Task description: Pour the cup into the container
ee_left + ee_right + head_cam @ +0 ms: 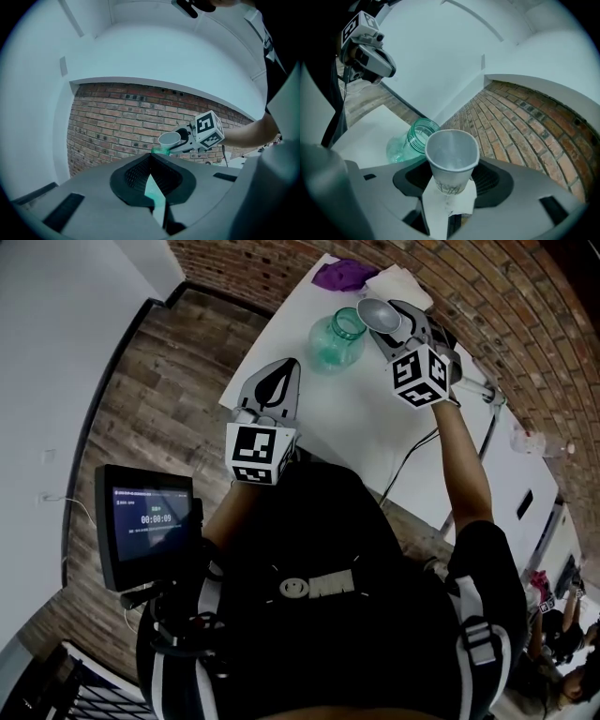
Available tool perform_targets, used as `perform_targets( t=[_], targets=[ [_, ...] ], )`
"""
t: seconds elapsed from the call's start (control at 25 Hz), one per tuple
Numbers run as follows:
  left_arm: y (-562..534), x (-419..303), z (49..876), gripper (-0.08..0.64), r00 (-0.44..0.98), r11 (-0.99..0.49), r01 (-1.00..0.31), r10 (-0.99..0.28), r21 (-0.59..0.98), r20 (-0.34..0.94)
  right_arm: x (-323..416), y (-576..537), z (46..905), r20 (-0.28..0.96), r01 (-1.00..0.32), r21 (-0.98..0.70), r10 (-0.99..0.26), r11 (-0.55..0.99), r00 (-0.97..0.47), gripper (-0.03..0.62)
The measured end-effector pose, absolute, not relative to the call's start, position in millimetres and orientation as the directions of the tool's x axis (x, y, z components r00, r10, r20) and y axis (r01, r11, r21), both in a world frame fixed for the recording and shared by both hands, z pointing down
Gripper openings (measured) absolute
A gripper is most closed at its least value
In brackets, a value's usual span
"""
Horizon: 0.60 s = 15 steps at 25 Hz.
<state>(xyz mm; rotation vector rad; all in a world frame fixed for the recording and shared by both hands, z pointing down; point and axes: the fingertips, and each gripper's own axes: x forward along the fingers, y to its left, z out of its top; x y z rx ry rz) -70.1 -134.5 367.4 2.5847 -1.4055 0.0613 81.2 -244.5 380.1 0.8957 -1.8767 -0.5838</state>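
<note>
Pouring from a paper cup [377, 315] into a green glass jar [336, 341] on a white table [361, 423]. The right gripper [394, 322] pinches the cup low on its wall, with its jaws spread only to the cup's width. The left gripper [286, 371] hangs near the table's front edge, well apart from the jar, with its jaws pressed together on nothing. The cup is in the air just beside the jar's mouth, to its right in the head view, and not yet over it. To pour well, the cup's lip should probably be carried above the middle of the narrow mouth before tipping, then rolled slowly. A light grip is wise, since the thin wall looks easily crushed. The cup is white and tapered, with a faint print near its base and a rim squeezed slightly out of round. Whether it holds anything cannot be told. The jar is see-through, ribbed at the neck, lidless and upright.
</note>
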Motion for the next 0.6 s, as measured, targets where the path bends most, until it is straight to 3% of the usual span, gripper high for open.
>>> perform_targets(
  t=[0.6],
  targets=[
    [-135.8,-72.8,363.9,-0.002,0.546,-0.528,-0.835,-0.831,0.155,0.110,75.7,-245.5,374.9,0.530,-0.180,0.801,-0.816,0.571,-0.229,0.264]
  ],
)
